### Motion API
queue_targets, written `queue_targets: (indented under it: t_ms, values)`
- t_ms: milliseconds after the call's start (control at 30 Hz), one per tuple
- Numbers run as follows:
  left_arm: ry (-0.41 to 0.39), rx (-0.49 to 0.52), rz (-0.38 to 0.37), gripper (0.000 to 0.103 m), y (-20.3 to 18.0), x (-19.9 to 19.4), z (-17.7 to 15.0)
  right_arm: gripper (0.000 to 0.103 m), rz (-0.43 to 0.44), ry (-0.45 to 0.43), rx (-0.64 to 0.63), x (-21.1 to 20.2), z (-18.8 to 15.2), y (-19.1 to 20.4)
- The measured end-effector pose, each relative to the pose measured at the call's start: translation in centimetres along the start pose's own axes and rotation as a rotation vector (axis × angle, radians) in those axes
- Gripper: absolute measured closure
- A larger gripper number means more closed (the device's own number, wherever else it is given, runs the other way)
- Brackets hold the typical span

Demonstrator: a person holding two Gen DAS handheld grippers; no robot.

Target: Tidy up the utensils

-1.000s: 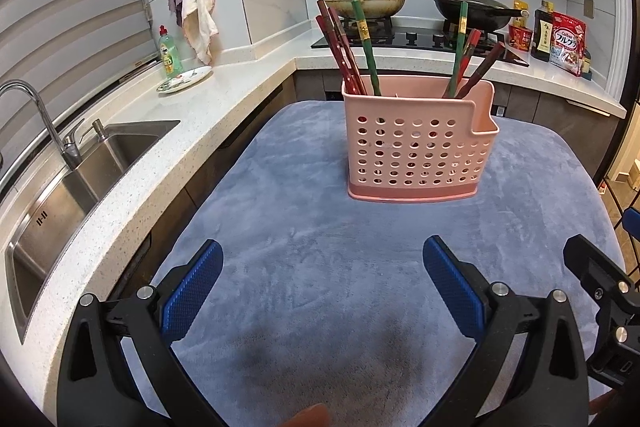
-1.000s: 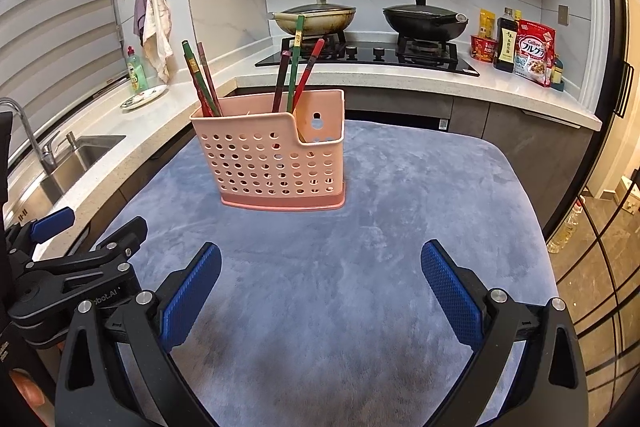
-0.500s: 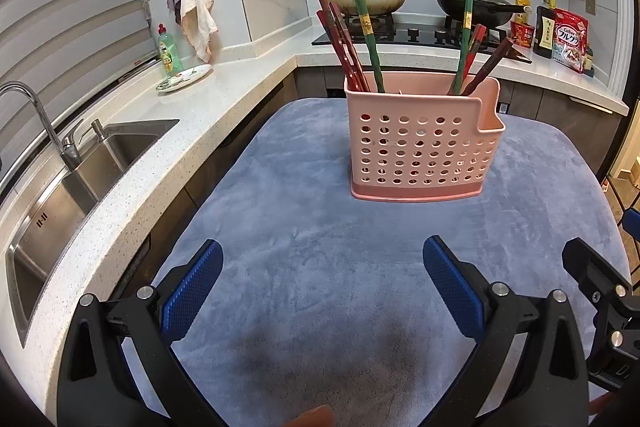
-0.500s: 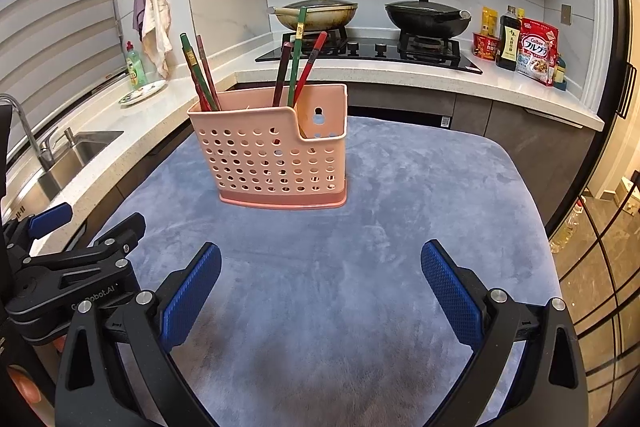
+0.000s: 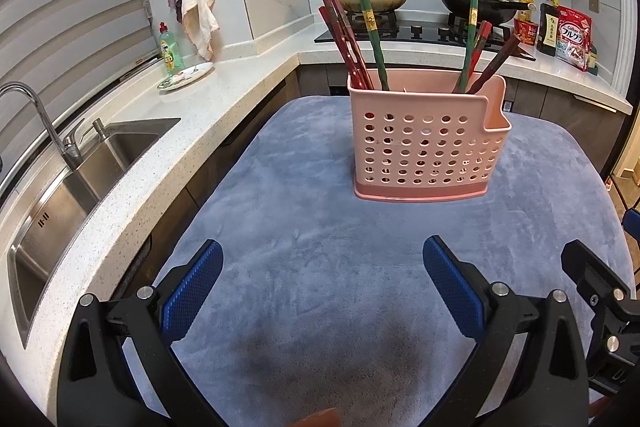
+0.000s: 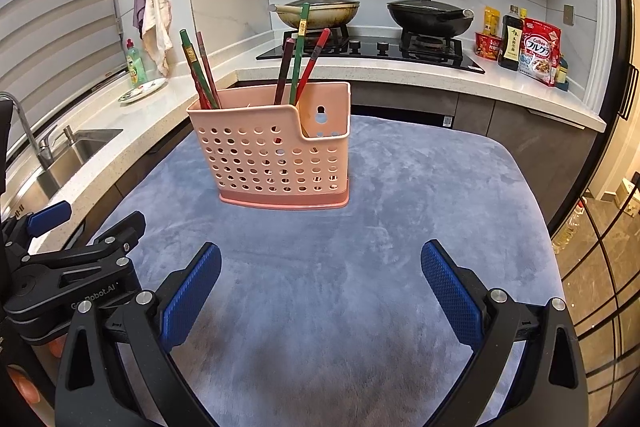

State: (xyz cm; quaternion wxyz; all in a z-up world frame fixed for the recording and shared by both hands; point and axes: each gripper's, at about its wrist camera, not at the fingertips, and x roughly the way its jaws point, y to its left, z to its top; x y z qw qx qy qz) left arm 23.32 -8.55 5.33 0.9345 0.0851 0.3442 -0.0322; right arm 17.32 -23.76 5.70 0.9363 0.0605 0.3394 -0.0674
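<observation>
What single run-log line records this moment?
left hand-held gripper open | right hand-held gripper open | chopsticks upright in pink basket | blue cloth

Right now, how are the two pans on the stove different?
The left pan is pale cream with brownish stains; the black wok on the right is dark all over. The cream pan's lid has a light, flat handle, while the wok's lid has a dark knob. The cream pan's handle points left, the wok's points right. Both sit covered on the burners of the stove, behind the pink utensil basket.
</observation>
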Motion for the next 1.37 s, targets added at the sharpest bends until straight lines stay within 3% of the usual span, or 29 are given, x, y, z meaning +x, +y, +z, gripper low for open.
queue_targets:
  t_ms: [633,1367]
  values:
    - [0.031,-0.013,-0.001,0.007,-0.5,1.9,1.2,0.006,-0.013,0.011,-0.013,2.1,1.0,-0.1]
    - [0.012,-0.024,0.016,0.007,0.1,2.4,2.1,0.006,-0.012,0.004,-0.016,2.9,1.8,0.5]
